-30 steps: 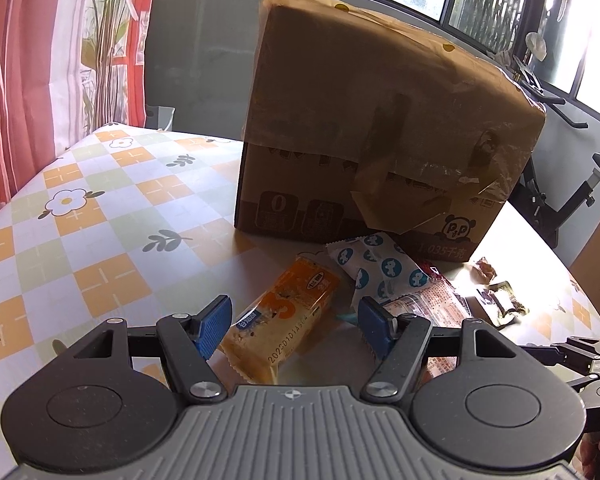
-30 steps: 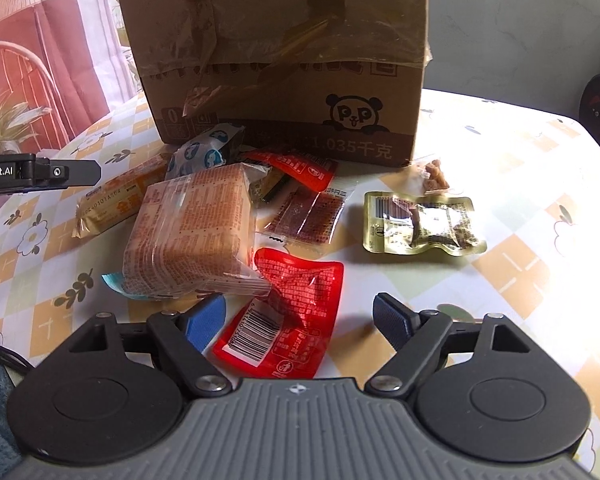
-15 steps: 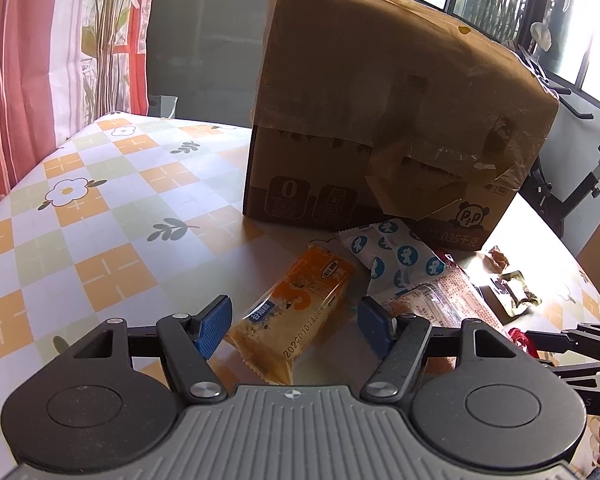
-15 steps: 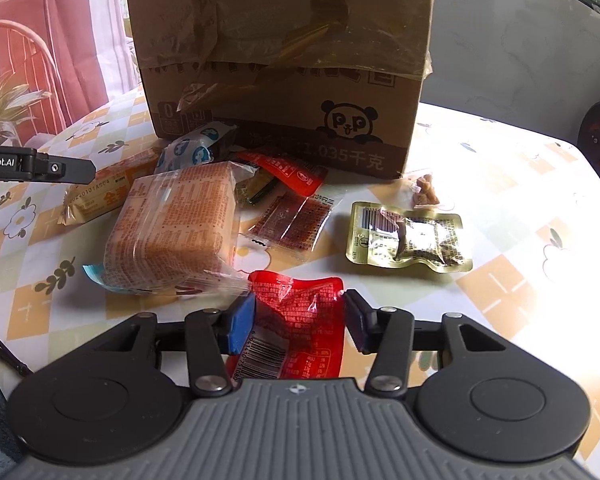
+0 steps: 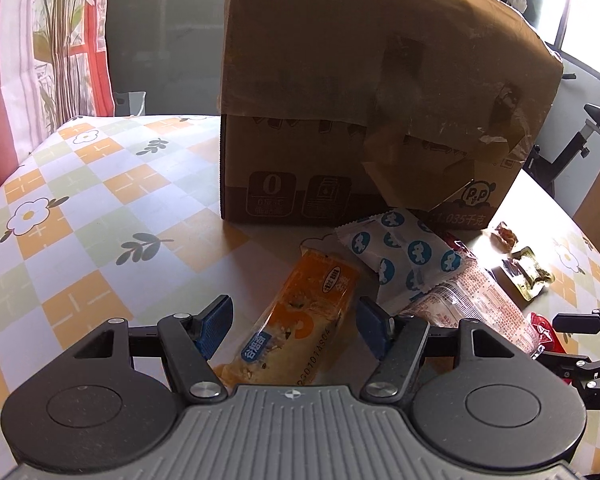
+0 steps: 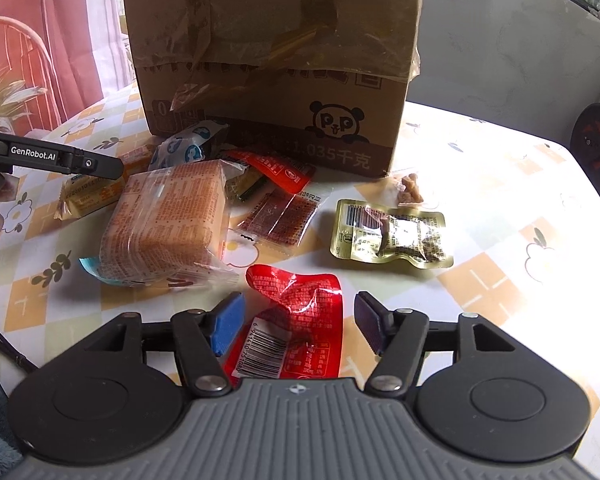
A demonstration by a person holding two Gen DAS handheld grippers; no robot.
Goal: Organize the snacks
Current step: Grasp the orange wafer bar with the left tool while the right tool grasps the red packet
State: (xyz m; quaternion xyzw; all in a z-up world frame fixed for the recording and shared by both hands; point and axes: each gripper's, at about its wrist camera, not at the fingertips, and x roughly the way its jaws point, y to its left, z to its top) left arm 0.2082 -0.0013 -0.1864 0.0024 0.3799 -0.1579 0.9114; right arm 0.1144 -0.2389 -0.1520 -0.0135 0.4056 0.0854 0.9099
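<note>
Two handheld grippers hover over snack packets beside a cardboard box [image 5: 372, 120].
The left gripper [image 5: 294, 322], spread, straddles the orange bar [image 5: 300, 320], its long axis running away between the pads; the right gripper [image 6: 298, 328] is opening around the red packet [image 6: 296, 312] mid-table [image 6: 500, 200].

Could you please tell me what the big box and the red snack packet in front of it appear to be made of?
Big box: brown corrugated cardboard, matte, with glossy clear tape wrinkling across it. Red snack packet: probably thin plastic film, shiny, creased, catching glare.
</note>
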